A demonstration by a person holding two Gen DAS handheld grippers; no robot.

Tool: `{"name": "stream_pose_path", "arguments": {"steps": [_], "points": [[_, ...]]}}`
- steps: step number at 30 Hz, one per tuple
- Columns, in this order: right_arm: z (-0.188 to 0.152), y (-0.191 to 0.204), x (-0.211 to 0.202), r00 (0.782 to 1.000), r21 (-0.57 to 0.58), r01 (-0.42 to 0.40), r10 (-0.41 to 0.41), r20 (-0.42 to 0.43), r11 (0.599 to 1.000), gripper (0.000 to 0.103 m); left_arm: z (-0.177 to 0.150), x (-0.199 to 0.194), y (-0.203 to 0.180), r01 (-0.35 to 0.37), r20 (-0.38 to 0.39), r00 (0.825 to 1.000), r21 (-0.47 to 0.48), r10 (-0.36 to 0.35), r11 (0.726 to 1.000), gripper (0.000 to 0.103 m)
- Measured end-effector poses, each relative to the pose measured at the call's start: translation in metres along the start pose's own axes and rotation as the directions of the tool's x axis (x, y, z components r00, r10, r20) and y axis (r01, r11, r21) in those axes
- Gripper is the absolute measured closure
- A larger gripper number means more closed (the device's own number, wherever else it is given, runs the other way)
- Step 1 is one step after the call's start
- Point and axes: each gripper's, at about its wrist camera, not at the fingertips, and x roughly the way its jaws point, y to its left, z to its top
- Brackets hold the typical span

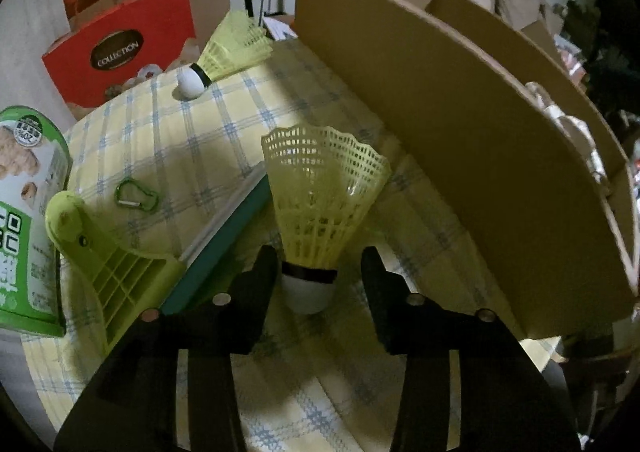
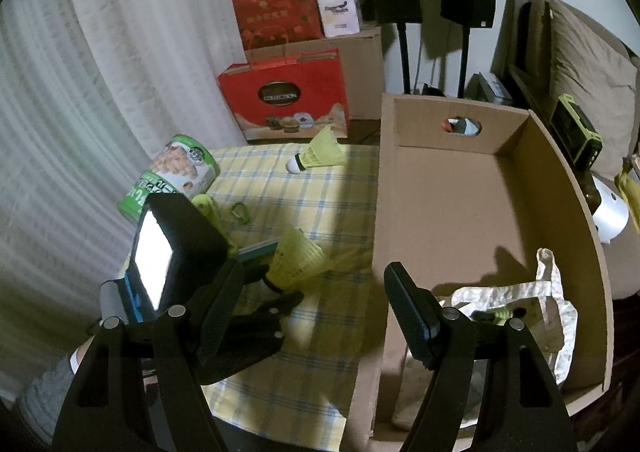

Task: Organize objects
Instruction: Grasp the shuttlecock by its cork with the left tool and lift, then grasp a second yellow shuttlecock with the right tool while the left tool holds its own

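Observation:
A yellow shuttlecock (image 1: 320, 196) with a white cork sits on the checked cloth (image 1: 180, 132), skirt pointing away from me. My left gripper (image 1: 319, 258) stands open around its cork; a gap shows beside the right pad. In the right wrist view the same shuttlecock (image 2: 298, 262) lies at the left gripper (image 2: 282, 294). My right gripper (image 2: 314, 270) is open and empty, over the near wall of the cardboard box (image 2: 460, 212). A second shuttlecock (image 1: 224, 56) (image 2: 316, 154) lies at the cloth's far edge.
A green carabiner (image 1: 137, 194), a lime plastic piece (image 1: 100, 252) and a teal-edged book (image 1: 224, 248) lie left of the shuttlecock. A green can (image 2: 172, 172) lies at the cloth's left edge. A white tote bag (image 2: 520, 300) sits in the box. A red carton (image 2: 284, 96) stands behind.

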Motion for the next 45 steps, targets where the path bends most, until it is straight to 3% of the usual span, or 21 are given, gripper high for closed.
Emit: {"name": "stream_pose_path", "arguments": {"steps": [1,7,14,24,33,42,45], "points": [[0.000,-0.001,0.001,1.000,0.002,0.000,0.000,-0.001,1.000,0.029,0.001,0.000,0.000,0.003,-0.003,1.000,-0.004,-0.003,1.000,0.078],[0.001,-0.003,-0.001,1.000,0.003,0.006,-0.006,0.001,1.000,0.029,-0.005,-0.016,0.004,0.040,0.033,0.999,-0.047,-0.038,0.998,0.079],[0.007,-0.002,-0.001,1.000,0.006,-0.008,0.008,0.009,1.000,0.029,-0.022,-0.070,0.024,0.084,0.139,0.988,-0.127,-0.066,0.988,0.079],[0.032,0.010,0.023,0.997,0.081,-0.075,0.077,-0.018,0.994,0.029,-0.043,-0.138,0.071,0.030,0.225,0.974,-0.254,0.029,0.967,0.079],[0.055,0.026,0.068,0.998,0.157,-0.044,0.050,-0.030,0.987,0.029,-0.059,-0.160,0.102,-0.032,0.255,0.959,-0.324,0.120,0.945,0.079],[0.078,0.012,0.134,0.996,0.348,-0.039,0.067,-0.066,0.937,0.029,-0.073,-0.168,0.125,-0.047,0.267,0.951,-0.376,0.156,0.925,0.079],[0.086,0.006,0.155,0.993,0.427,-0.046,0.087,-0.078,0.903,0.036,-0.074,-0.168,0.131,-0.054,0.270,0.948,-0.384,0.168,0.922,0.079]]}}
